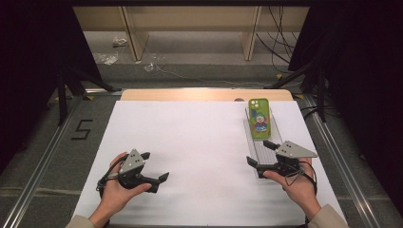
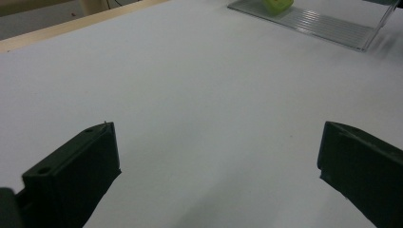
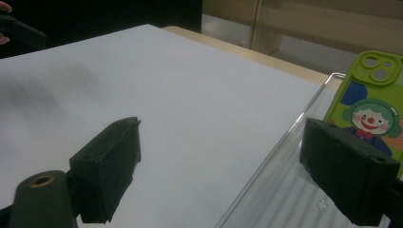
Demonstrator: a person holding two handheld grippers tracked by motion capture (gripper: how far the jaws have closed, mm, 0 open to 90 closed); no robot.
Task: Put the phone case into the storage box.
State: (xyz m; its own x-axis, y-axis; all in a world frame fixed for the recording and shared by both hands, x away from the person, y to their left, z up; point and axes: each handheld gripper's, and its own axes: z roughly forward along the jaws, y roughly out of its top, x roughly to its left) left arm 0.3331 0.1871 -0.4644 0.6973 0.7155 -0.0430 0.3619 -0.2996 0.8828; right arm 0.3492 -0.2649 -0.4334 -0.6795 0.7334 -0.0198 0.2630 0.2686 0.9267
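A phone in a green case with a clown picture (image 1: 259,118) leans upright at the far end of a clear ribbed stand (image 1: 256,142) on the right of the white sheet. My right gripper (image 1: 260,153) is open and straddles the stand's near left edge, nothing between its jaws. In the right gripper view the phone (image 3: 375,95) rises behind the right jaw, over the stand (image 3: 280,194), and the gripper (image 3: 223,161) is wide open. My left gripper (image 1: 156,166) rests open at the near left, empty (image 2: 218,166). The phone's corner (image 2: 278,4) and stand (image 2: 328,26) lie far ahead of it.
A white sheet (image 1: 199,142) covers the table, with a wooden edge (image 1: 190,94) at the back. Tripod legs (image 1: 76,80) and cables (image 1: 280,47) lie on the floor beyond. The left gripper's edge (image 3: 19,28) appears at the top left of the right gripper view.
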